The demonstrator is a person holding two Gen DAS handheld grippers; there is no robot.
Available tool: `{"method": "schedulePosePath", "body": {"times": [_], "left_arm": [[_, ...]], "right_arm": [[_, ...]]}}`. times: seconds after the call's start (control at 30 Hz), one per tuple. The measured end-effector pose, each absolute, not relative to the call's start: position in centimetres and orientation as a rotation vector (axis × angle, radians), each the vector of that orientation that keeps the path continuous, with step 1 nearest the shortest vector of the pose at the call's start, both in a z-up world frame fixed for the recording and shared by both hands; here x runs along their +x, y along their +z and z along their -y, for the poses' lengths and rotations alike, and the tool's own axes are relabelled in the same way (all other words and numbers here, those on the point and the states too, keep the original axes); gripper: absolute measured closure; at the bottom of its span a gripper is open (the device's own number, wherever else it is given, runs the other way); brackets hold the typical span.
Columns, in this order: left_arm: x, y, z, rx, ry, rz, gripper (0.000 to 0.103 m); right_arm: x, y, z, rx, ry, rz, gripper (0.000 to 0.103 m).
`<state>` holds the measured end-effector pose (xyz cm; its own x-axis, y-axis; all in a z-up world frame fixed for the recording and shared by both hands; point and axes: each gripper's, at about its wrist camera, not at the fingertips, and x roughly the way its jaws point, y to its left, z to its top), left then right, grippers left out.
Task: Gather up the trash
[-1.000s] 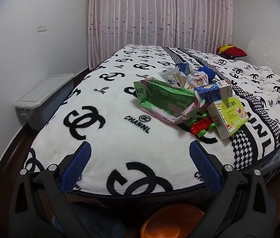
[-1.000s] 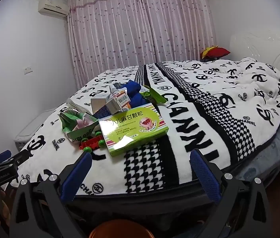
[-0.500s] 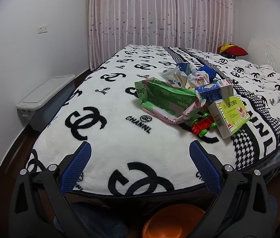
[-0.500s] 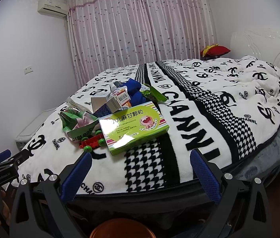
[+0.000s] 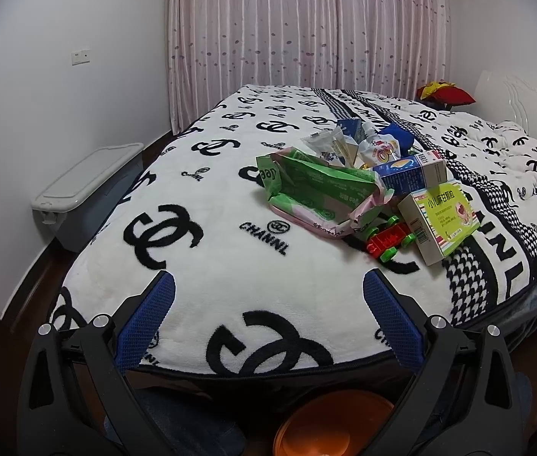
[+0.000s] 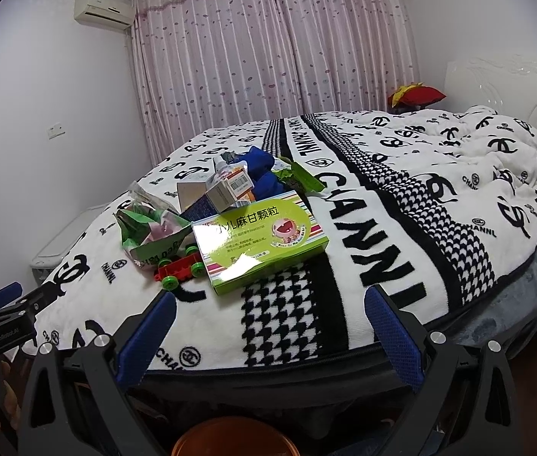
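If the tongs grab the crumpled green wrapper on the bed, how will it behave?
The green wrapper looks thin and creased, so probably floppy and light. Its torn open end may sag or crumple further. It touches the toy car, which might roll.

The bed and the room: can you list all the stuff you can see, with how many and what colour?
green box: 1, green, nearest in pile
toy car: 1, red, green wheels, beside the box
green wrapper: 1, green-pink, left of pile
blue carton: 1, blue, behind the box
blanket: 1, white-black, on bed
storage bin: 1, grey, floor
orange basin: 1, below bed edge
left gripper: open
right gripper: open
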<state>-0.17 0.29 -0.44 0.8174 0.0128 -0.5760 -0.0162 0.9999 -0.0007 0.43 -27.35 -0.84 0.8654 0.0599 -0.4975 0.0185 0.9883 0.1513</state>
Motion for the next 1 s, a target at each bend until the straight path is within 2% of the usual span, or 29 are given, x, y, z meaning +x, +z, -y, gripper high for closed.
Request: {"method": "schedulePosePath", "body": {"times": [1.0], "left_arm": [[-0.12, -0.36, -0.24, 0.003, 0.019, -0.628, 0.006]], "right_arm": [[0.33, -0.96, 26.93, 0.148, 0.039, -0.525, 0.005]]}}
